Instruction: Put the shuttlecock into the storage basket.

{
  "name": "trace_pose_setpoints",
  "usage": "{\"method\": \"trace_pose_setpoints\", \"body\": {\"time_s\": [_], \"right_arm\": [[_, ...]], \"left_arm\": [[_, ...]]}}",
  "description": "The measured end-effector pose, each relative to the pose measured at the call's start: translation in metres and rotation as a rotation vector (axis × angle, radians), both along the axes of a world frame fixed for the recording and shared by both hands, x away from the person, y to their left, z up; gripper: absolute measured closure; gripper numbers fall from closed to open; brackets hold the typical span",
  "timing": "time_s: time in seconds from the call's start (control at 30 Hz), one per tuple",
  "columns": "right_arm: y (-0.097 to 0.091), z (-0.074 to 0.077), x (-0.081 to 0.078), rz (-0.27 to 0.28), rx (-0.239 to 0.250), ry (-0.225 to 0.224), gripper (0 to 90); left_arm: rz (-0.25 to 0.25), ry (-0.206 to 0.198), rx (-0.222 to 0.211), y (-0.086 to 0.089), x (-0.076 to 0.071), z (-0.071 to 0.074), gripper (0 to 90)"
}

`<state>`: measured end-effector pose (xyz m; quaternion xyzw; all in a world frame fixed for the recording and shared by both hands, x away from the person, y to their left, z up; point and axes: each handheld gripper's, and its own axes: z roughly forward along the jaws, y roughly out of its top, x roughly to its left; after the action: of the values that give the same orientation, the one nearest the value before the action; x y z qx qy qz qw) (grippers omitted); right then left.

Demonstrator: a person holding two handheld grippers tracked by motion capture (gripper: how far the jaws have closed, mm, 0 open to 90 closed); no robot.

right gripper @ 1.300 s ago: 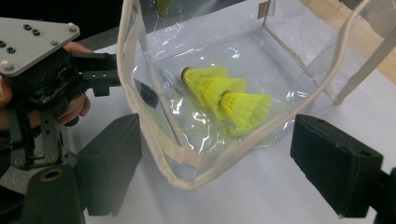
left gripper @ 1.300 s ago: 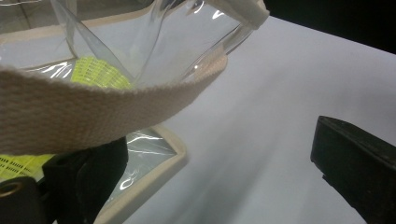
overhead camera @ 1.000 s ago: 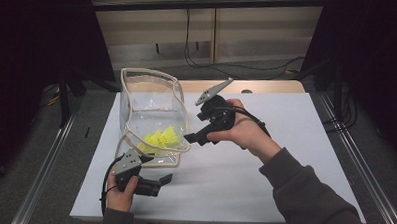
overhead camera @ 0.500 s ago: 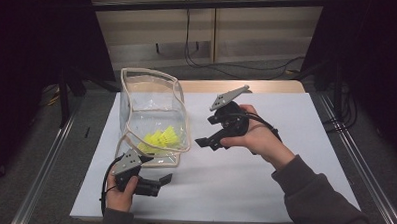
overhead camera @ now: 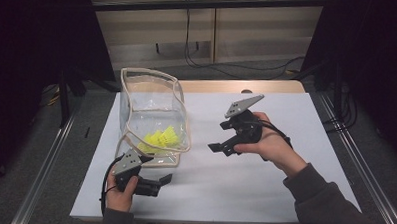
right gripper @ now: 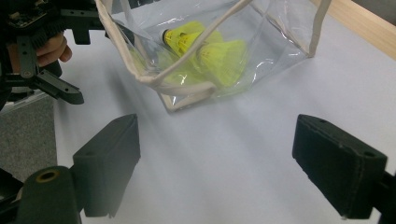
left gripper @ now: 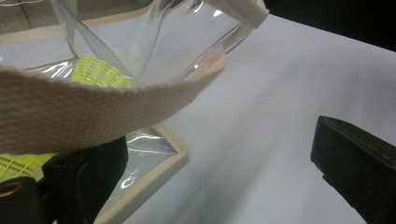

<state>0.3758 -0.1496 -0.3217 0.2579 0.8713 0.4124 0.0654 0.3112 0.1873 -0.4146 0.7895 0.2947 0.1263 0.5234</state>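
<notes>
A clear plastic bag [overhead camera: 151, 113] with cream fabric trim stands at the left of the white sheet, its mouth open upward. Yellow shuttlecocks [overhead camera: 160, 139] lie in its bottom, and the right gripper view shows them [right gripper: 219, 56] through the bag's wall [right gripper: 280, 37]. My right gripper [overhead camera: 219, 136] hovers right of the bag, apart from it, pointing at it. Its jaws [right gripper: 219, 140] are open with nothing between them. My left gripper [overhead camera: 156, 183] rests at the bag's near corner, open. The cream trim [left gripper: 93, 112] crosses just above its left jaw, and the gap between the jaws [left gripper: 210, 149] is bare sheet.
The white sheet [overhead camera: 263, 194] covers most of the table, and a wooden edge [overhead camera: 247, 86] shows at the back. Metal rails [overhead camera: 44, 171] run along both sides. Cables [overhead camera: 198, 52] hang behind the table. One finger [right gripper: 65, 93] of the left gripper reaches into the right gripper view.
My right gripper has moved right and a little down, away from the bag's mouth. The left gripper and the bag have stayed put.
</notes>
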Motion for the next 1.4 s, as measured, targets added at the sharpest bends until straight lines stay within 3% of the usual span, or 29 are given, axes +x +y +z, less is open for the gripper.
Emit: {"method": "trace_pose_setpoints", "body": {"time_s": [1.4], "right_arm": [[-0.057, -0.056, -0.021, -0.079, 0.0, 0.008, 13.9]], "left_arm": [[-0.007, 0.0, 0.003, 0.0, 0.0, 0.001, 3.8]]}}
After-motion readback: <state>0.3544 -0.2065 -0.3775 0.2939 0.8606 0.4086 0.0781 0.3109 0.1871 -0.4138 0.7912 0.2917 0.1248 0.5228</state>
